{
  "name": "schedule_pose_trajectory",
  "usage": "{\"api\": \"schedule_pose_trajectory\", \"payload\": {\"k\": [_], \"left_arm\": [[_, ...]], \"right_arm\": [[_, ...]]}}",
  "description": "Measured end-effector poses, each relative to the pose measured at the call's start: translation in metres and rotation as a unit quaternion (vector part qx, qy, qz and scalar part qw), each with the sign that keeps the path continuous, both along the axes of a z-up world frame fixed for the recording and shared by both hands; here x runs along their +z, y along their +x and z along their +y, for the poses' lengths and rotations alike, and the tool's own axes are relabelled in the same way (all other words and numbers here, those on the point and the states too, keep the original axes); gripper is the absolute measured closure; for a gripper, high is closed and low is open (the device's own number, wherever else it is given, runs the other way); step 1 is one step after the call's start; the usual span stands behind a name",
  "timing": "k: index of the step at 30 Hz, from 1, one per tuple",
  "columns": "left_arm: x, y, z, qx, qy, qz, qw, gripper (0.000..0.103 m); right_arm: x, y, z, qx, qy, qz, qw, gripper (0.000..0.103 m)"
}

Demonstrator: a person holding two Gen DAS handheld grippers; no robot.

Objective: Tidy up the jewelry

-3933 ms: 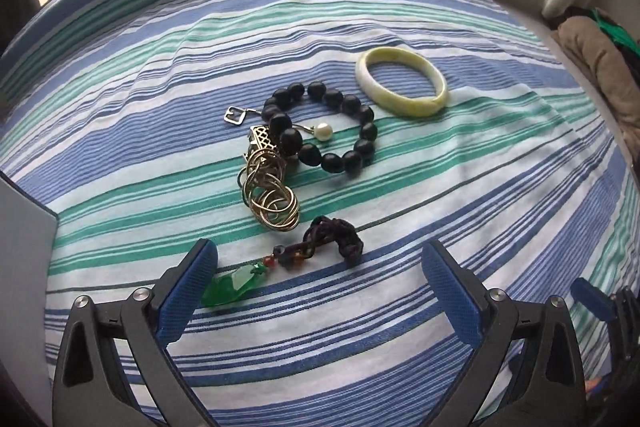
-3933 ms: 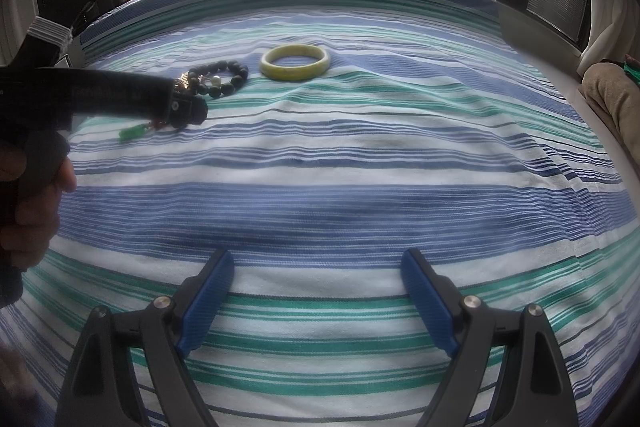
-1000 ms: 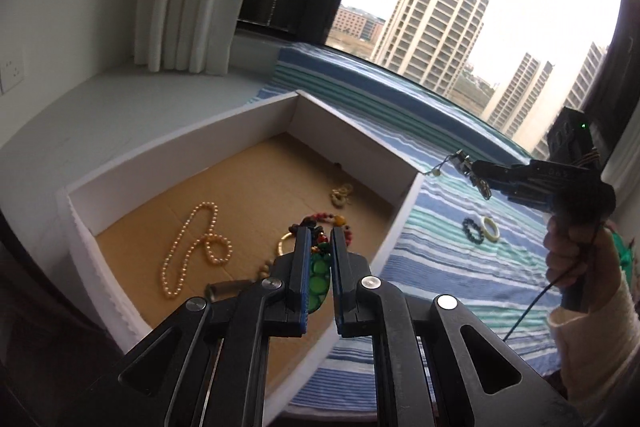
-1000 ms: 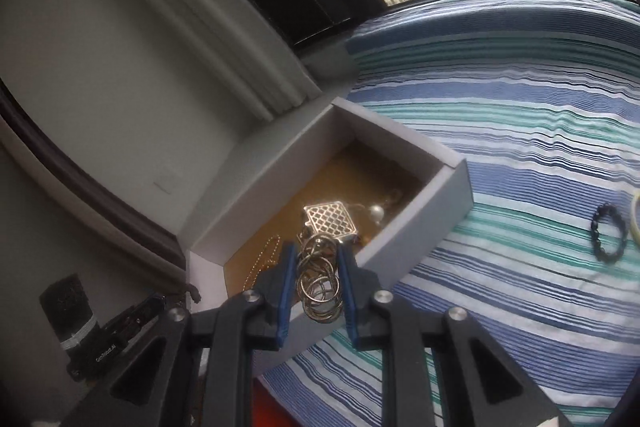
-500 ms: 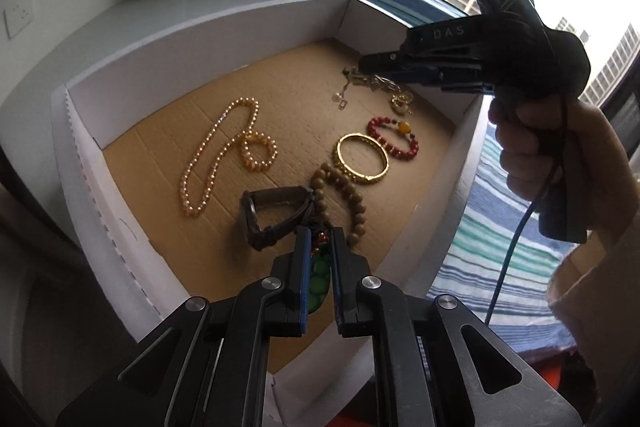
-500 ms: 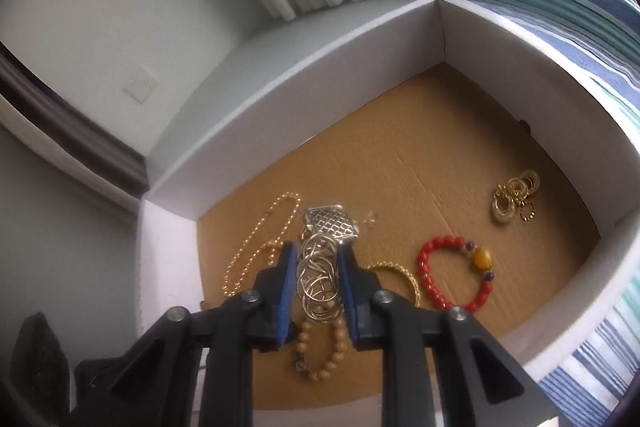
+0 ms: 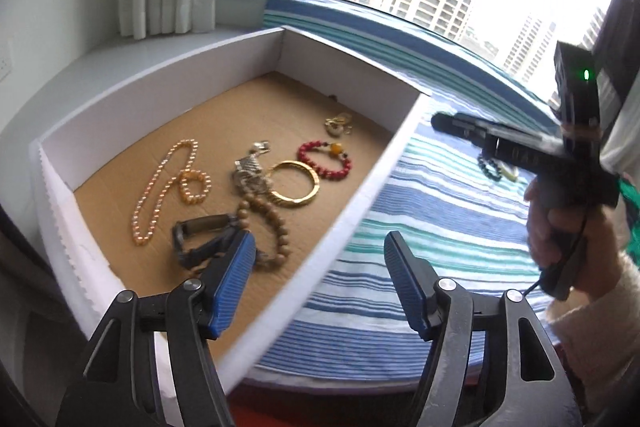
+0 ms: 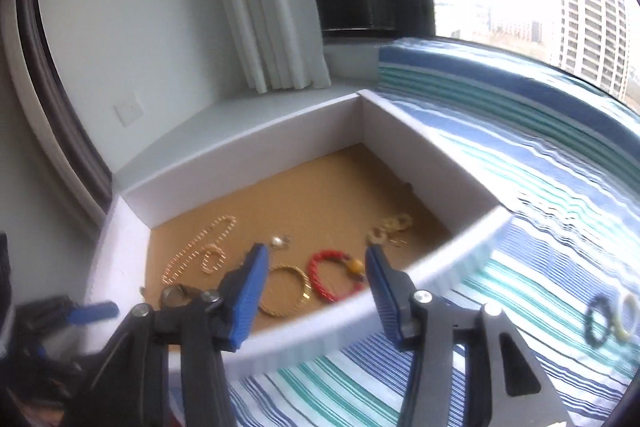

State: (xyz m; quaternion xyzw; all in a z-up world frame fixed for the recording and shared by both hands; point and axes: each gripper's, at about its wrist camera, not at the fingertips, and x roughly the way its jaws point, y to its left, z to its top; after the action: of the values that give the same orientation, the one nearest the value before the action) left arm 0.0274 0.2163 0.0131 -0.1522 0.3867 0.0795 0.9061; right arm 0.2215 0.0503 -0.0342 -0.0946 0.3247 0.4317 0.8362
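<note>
Fig.: step in hand, by my reading, is the gap between drops. Both grippers are empty, w/ pieces lying in the white foam-walled box with brown cardboard floor (image 7: 352, 187).

Left gripper (image 7: 320, 279): jaws spread wide, holding nothing; it hovers over the box's near right wall, left pad above the cardboard, right pad above the blue-green-white striped bed cover (image 7: 420, 227). You tilt it down and forward.

Right gripper (image 8: 316, 291): jaws also spread, empty; it sits over the box's near wall, aimed into the box. In the left view your right hand (image 7: 560, 227) grips its handle out over the bed.

In box: pale pink pearl necklace (image 7: 168, 183), silver ring-cluster pendant (image 7: 250, 173), gold bangle (image 7: 294, 189), red bead bracelet w/ amber bead (image 7: 324, 159), tan wooden bead bracelet (image 7: 268, 227), dark strap-like piece (image 7: 200, 239) (type unclear), small gold earrings (image 7: 338, 123).

Still on bed, well apart from box: black bead bracelet (image 8: 600, 319) and pale yellow-green bangle (image 8: 628, 311), just beside each other.

Next move, prob.: swing one gripper back over the bed to those two; the bangle needs jaws astride its rim, the beads a pinch on one strand.
</note>
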Motion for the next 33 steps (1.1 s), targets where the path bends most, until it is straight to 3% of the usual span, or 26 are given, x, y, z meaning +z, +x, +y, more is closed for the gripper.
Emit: {"api": "schedule_pose_trajectory", "payload": {"k": [3, 7, 16, 23, 27, 33], "left_arm": [[-0.003, 0.019, -0.033, -0.044, -0.006, 0.005, 0.9990, 0.032], [-0.011, 0.043, -0.080, -0.091, -0.011, 0.019, 0.9956, 0.032], [-0.026, 0.075, -0.160, -0.160, 0.012, 0.051, 0.9857, 0.028], [-0.035, 0.097, -0.190, -0.165, 0.039, 0.062, 0.9836, 0.021], [-0.043, 0.117, -0.206, -0.172, 0.040, 0.070, 0.9818, 0.021], [-0.042, 0.162, -0.237, -0.203, 0.049, 0.062, 0.9760, 0.019]], "right_arm": [[-0.030, -0.008, -0.063, -0.048, -0.026, -0.020, 0.998, 0.051], [-0.075, 0.001, -0.144, -0.132, -0.053, 0.013, 0.990, 0.051], [-0.121, 0.014, -0.288, -0.313, -0.087, 0.021, 0.946, 0.051], [-0.129, 0.027, -0.332, -0.376, -0.092, 0.023, 0.922, 0.051], [-0.140, 0.030, -0.347, -0.391, -0.087, 0.035, 0.916, 0.051], [-0.148, 0.028, -0.358, -0.390, -0.059, 0.061, 0.917, 0.051]]}}
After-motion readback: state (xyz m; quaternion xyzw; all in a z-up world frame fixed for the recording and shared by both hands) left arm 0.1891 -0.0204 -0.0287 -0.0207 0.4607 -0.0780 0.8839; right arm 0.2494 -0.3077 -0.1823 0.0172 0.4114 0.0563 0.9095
